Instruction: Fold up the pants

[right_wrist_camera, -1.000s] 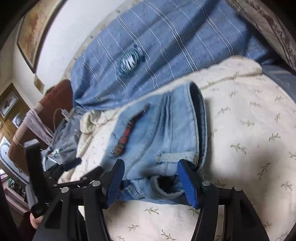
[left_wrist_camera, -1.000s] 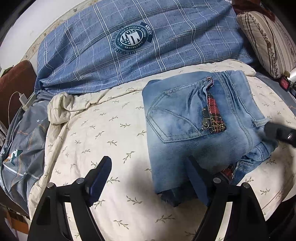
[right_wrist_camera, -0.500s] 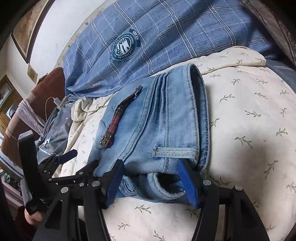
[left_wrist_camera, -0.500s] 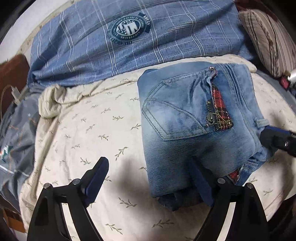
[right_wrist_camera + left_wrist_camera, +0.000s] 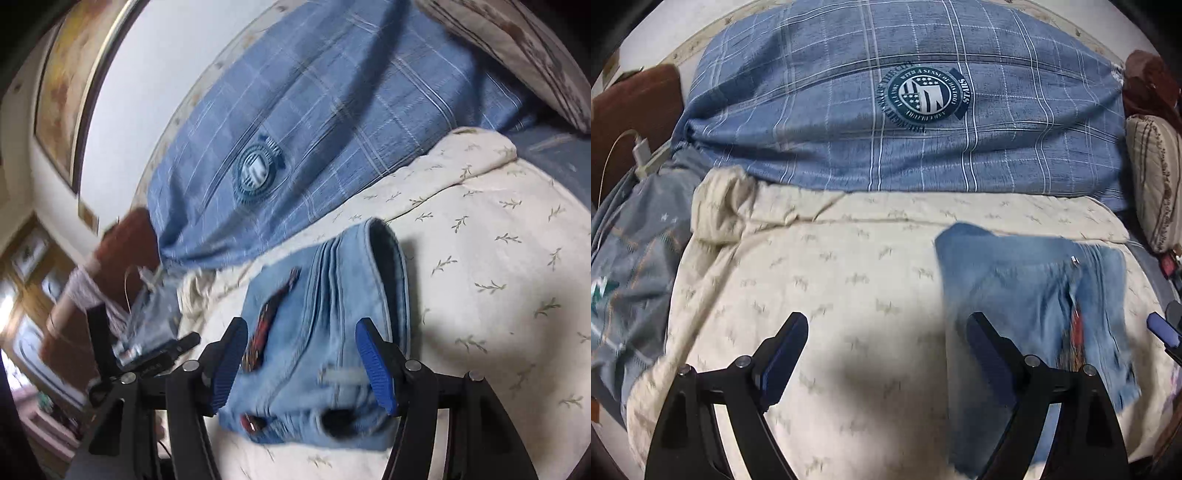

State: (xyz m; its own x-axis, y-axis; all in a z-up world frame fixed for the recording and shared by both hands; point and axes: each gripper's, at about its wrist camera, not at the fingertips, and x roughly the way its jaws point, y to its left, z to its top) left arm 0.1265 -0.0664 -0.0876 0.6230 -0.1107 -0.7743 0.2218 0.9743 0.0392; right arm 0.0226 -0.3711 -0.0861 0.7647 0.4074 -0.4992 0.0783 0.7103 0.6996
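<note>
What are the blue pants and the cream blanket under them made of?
The folded pants look like denim: faded light blue, thick stitched seams, a belt loop and a plaid trim strip. The cream blanket looks like soft, matte woven cloth, maybe cotton, printed with small leaf sprigs and rumpled at its edge. The exact fibre cannot be told.

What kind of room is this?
Most likely a bedroom. The folded jeans lie on a bed with a cream leaf-print blanket, a big blue plaid pillow behind, and a framed picture on the wall.
</note>
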